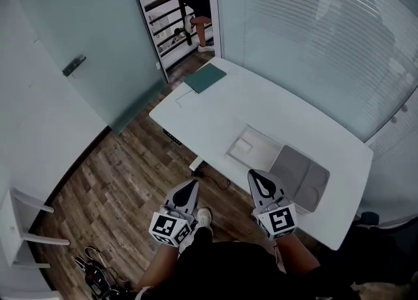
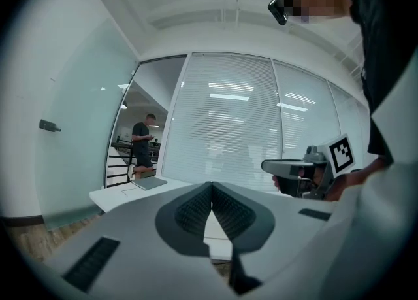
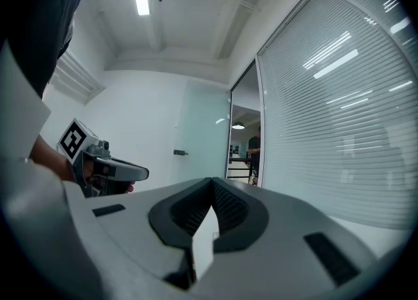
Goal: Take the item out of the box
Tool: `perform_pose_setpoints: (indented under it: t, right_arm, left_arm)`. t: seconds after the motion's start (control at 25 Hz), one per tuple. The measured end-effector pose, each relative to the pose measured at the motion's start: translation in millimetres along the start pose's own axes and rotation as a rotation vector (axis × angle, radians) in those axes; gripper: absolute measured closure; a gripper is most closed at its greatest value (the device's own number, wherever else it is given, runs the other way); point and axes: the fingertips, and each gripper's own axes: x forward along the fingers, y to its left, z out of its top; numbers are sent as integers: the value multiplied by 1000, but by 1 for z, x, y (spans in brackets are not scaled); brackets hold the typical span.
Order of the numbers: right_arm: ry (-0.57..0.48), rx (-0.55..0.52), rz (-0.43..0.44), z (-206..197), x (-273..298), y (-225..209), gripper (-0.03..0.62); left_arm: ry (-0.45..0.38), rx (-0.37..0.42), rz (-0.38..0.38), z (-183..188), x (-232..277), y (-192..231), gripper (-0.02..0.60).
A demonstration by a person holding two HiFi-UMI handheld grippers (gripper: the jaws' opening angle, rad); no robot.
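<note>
The white table [image 1: 215,119] stretches ahead of both tongs, and the wooden floor [image 1: 124,174] lies below and to the left of them. A frosted glass door [image 1: 91,37] stands well ahead of the left tongs [image 1: 192,184], across the floor. The task's box [image 1: 268,138], shallow, white and open, sits on the table just ahead of the right tongs [image 1: 253,174]. A paler rectangle [image 1: 243,144] lies inside it, but what it is cannot be made out. A grey flat panel [image 1: 302,176] lies against the box's side, just to the right of the right tongs. A green notebook [image 1: 204,78] rests at the table's far corner, well apart from both tongs. The right tongs hang over the table's near edge, while the left tongs hang beside them over the floor, off the table. Both point level. Each pair is pressed together at the tips, with nothing between the ribbed pads.
</note>
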Motion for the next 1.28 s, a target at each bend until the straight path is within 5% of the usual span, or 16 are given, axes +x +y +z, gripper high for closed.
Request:
perform_pose_setpoints:
  t: [0.68, 1.28]
  right_arm:
    - [212, 71, -67, -45, 115, -8, 588]
    - [292, 168, -251, -76, 123, -37, 588]
  left_arm:
    - [50, 15, -255, 17, 102, 93, 568]
    - [73, 15, -411, 12, 140, 111, 568]
